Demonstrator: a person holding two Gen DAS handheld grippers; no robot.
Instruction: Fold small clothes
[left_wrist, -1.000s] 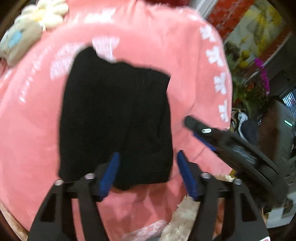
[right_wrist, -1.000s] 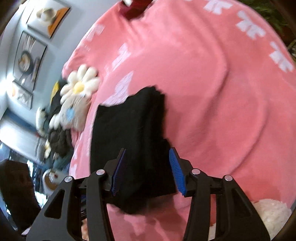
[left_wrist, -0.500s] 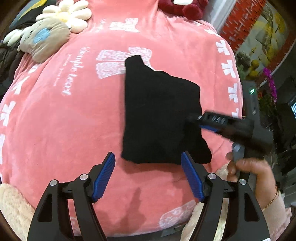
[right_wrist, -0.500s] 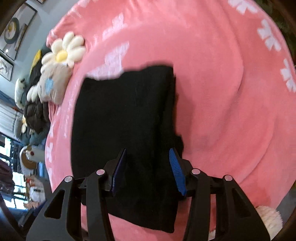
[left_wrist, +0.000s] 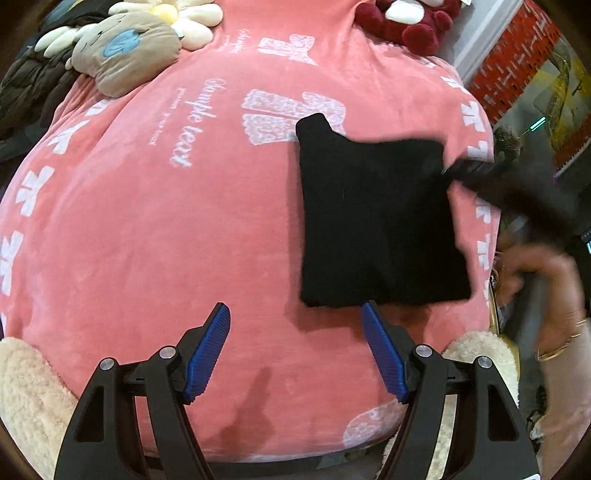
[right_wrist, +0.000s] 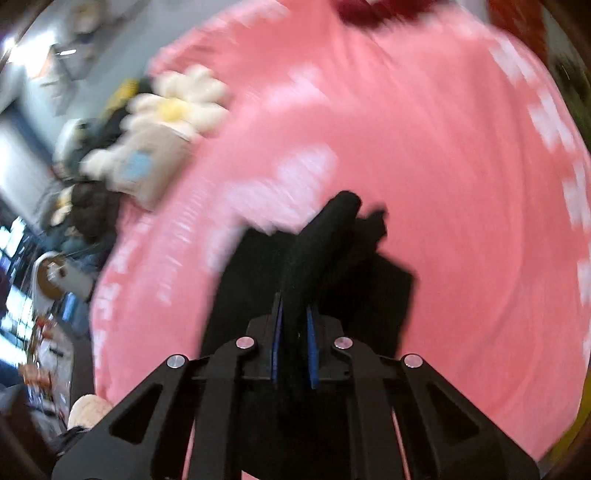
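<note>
Cloth — the black garment (left_wrist: 376, 221) looked soft, light and floppy. Right gripper (right_wrist: 293, 343) was closing, pinching its edge — a good hold. Left gripper (left_wrist: 295, 347) gaped, empty.

Each gripper is a black plastic frame with triangular cut-outs, silver round screws at the pivots and ribbed blue pads on its two fingers (left_wrist: 207, 354). At the right edge of the left wrist view, the person's hand (left_wrist: 543, 295) wears thin gold bangles (left_wrist: 561, 345) at the wrist above a pale sleeve (left_wrist: 569, 417).

A home: pink blanket (left_wrist: 184, 229), plush toys (left_wrist: 125, 44) (framed wall pictures, blurred).
</note>
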